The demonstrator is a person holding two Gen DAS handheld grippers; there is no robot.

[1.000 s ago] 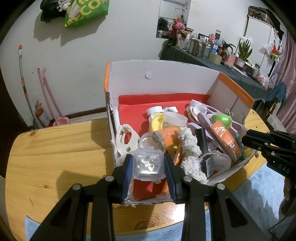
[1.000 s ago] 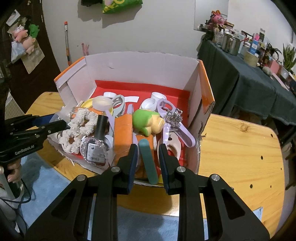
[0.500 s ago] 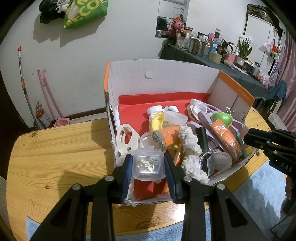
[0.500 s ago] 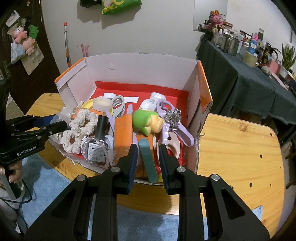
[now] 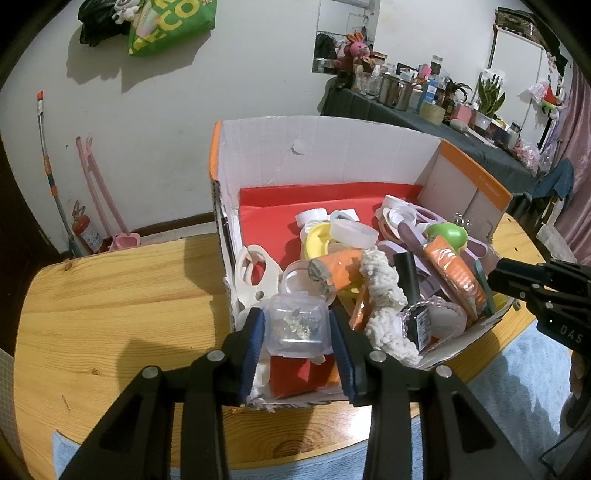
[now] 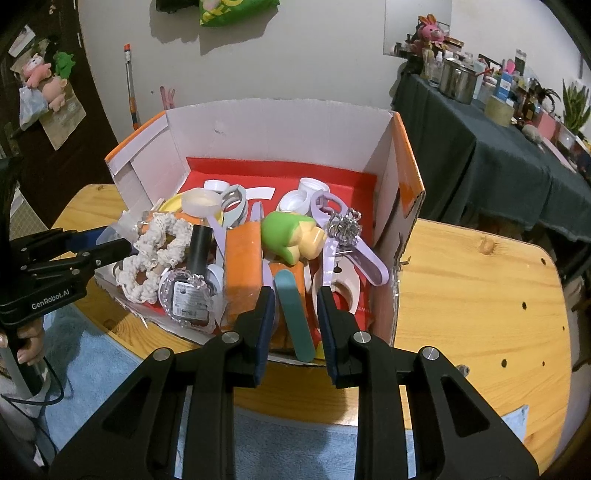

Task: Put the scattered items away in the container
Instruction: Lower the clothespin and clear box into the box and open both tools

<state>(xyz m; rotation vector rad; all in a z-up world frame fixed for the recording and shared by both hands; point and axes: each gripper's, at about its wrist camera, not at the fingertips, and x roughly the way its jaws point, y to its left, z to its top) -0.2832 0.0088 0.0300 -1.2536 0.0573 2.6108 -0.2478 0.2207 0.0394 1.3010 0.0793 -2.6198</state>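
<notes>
Left gripper (image 5: 297,341) jaws opening w/ clear case (image 5: 298,325) between, dropping it into box (image 5: 325,147); right gripper (image 6: 295,317) narrow, straddling green file (image 6: 295,314), not pinching.

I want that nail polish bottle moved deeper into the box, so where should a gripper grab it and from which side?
Probably take the nail polish bottle by its black cap, coming from above. The cap is slim and straight-sided and sticks up clear; the scrunchie and orange sponge crowd its body.

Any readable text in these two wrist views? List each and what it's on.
"GenRobot.AI": side of the left hand-held gripper.
"DAS": cut off, on the right hand-held gripper.
"CO": partial, on the green bag on the wall.
Nail polish bottle label: too small to read.
Red liner print: unreadable.
</notes>
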